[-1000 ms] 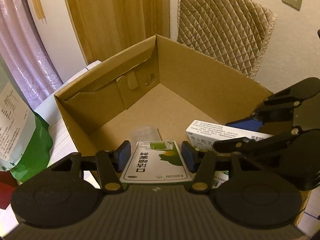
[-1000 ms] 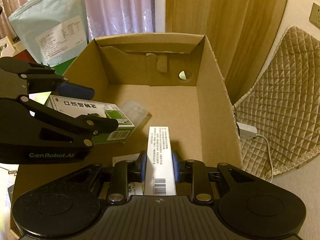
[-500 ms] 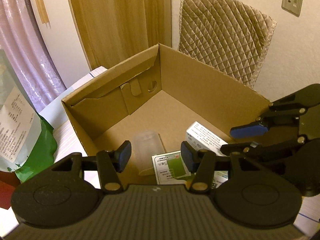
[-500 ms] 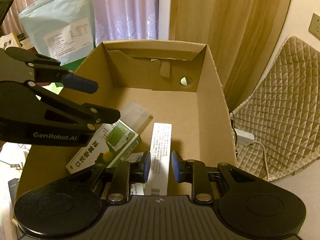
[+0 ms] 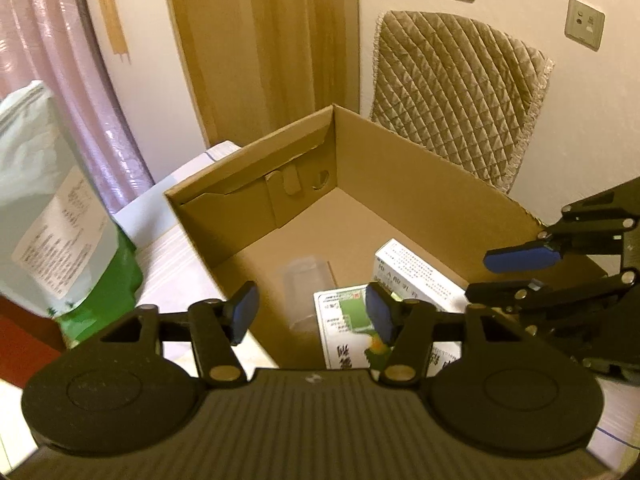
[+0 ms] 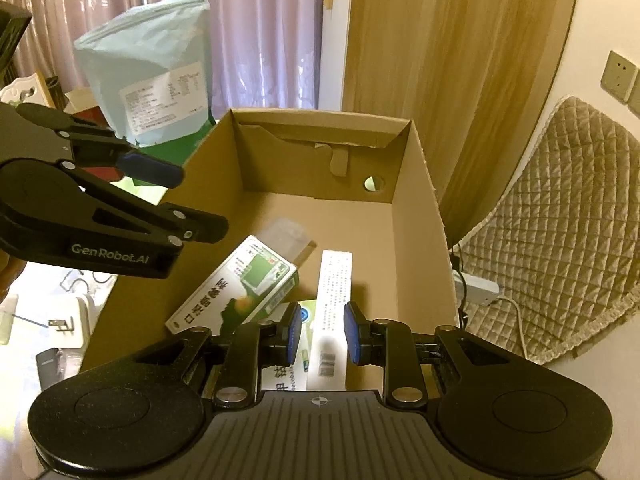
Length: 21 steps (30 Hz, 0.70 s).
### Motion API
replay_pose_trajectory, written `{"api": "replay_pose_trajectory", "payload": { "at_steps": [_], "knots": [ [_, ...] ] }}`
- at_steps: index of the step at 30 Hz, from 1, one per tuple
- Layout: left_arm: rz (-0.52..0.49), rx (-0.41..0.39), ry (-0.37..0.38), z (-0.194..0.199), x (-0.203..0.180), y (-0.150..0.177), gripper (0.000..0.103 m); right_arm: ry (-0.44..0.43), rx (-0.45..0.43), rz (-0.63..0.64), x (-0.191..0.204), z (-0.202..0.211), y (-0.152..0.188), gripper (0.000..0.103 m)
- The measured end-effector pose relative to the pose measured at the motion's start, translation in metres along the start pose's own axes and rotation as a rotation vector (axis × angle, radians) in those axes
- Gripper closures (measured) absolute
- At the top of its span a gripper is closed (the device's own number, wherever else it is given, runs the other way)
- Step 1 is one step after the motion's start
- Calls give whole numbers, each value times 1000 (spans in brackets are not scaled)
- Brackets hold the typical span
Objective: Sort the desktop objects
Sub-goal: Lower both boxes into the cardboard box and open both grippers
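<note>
Left wrist view: the left tool, fingers apart and empty, hangs over the cardboard box; the green carton lies inside, just below. Right wrist view: the right tool, also apart, sits above the white carton, whose long axis runs along its fingers.

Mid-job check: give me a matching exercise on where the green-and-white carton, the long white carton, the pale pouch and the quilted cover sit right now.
Things:
1. green-and-white carton
2. long white carton
3. pale pouch
4. quilted cover

Places:
A. outside the cardboard box, on its right
B. inside the box, left of the other carton
C. outside the box, on its left
D. inside the box, below the right gripper

Pairs: 1-B, 2-D, 3-C, 4-A
</note>
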<state>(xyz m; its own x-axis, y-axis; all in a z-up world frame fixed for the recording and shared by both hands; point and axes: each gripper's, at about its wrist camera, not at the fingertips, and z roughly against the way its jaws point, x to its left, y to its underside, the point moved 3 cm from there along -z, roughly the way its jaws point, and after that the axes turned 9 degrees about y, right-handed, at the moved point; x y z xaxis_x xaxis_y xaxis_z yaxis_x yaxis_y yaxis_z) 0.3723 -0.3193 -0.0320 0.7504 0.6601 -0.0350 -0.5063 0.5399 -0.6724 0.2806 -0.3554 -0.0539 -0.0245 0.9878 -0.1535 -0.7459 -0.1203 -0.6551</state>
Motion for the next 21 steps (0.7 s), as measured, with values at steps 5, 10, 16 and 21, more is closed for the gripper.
{"api": "replay_pose_trajectory", "payload": {
  "at_steps": [5,10,16,21],
  "knots": [
    [35,-26,-11,25,0,13,38,1,-27,-15,5,20,6,77],
    [71,-47,-13,52,2,30,34,17,-44,-20,12,39,14,77],
    [92,-59,-29,81,4,51,31,50,-86,-54,18,64,23,74],
    [118,-67,-40,102,8,70,31,78,-148,-76,24,86,31,8]
  ]
}}
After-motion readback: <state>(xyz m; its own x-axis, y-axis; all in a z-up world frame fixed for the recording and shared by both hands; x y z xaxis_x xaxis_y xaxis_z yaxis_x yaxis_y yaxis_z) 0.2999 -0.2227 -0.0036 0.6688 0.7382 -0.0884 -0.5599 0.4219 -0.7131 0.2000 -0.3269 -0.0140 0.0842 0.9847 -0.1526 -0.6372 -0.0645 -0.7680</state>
